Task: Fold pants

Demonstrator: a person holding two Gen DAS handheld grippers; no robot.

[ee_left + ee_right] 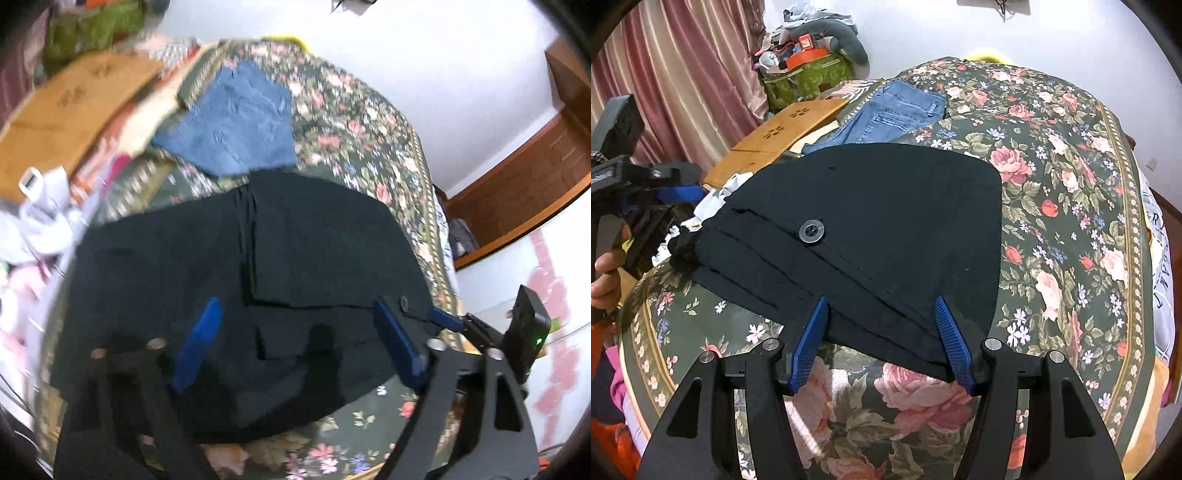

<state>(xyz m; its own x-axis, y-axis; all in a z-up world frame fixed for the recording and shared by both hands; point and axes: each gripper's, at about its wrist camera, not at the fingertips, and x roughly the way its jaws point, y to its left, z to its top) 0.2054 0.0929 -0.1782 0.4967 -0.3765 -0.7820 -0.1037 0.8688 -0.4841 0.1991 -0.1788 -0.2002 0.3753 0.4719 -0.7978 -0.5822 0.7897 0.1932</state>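
Observation:
Black pants (229, 280) lie folded in layers on a floral bedspread (354, 122). In the right wrist view the pants (886, 206) show a grey waist button (811, 230). My left gripper (299, 325) is open above the pants, its blue fingers spread wide and holding nothing. My right gripper (882, 325) is open, its blue fingers astride the near edge of the folded pants without pinching it. The right gripper also shows in the left wrist view (447, 319) at the pants' right edge. The left gripper shows at the far left of the right wrist view (679, 194), held by a hand.
Folded blue jeans (890, 114) lie behind the black pants; they also show in the left wrist view (236, 125). A wooden board (783, 136) and a green bag (805, 81) with clutter stand at the left. A pink curtain (676, 74) hangs behind. White wall at back.

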